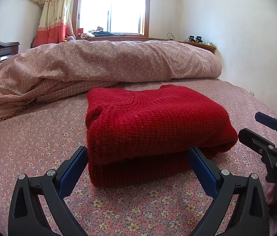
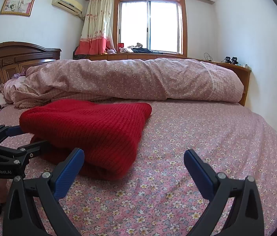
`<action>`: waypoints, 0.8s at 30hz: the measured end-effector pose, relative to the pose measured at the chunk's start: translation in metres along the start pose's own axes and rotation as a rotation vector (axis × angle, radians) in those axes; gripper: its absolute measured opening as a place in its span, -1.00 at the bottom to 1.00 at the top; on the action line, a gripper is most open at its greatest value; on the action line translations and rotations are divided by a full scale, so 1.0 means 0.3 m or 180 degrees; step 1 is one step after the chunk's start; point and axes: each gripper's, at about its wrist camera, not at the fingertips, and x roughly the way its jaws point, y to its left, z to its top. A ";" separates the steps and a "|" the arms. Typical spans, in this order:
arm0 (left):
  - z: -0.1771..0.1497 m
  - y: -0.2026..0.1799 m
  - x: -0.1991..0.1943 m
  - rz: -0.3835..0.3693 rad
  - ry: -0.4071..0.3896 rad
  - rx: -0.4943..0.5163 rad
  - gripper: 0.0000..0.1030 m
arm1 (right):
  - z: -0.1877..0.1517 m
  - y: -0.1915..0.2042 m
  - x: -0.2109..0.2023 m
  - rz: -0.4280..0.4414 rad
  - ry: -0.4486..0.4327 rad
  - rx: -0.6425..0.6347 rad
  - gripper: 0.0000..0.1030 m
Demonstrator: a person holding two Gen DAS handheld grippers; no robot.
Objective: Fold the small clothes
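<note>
1. The fold looks finished, or nearly finished: the red knitted sweater (image 1: pixel 154 129) lies as a compact, thick packet on the bed (image 1: pixel 30 147), in the centre of the left wrist view and in the middle left of the right wrist view.

2. The left gripper (image 1: pixel 137 164) has its jaws wide open, one on each side of the near edge of the packet in the lower centre of the frame. They seem to touch or almost touch the knit, but they do not pinch it.

3. The right gripper (image 2: pixel 133 167) also has its jaws wide open and holds nothing. Its left finger is just beside the near corner of the sweater, and its right finger is over bare sheet.

4. In my judgement the next move is either to press and tidy the packet or to pull both grippers away. If it must be carried, the jaws need to close on all layers together, low at the edge, so the packet does not open.

5. The sweater is deep red, of coarse knit, with the round ribbed neckline on top at the far side. At the near edge an upper layer overhangs a ribbed lower layer
</note>
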 end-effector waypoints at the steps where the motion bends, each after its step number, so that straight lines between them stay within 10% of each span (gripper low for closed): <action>1: 0.001 0.002 0.002 0.0002 0.0002 0.0001 0.88 | 0.000 -0.001 0.000 0.0001 0.0001 0.0000 1.00; 24: 0.005 0.011 0.016 -0.0012 0.0024 0.0000 0.88 | 0.002 -0.003 0.004 0.0003 0.0008 -0.0010 1.00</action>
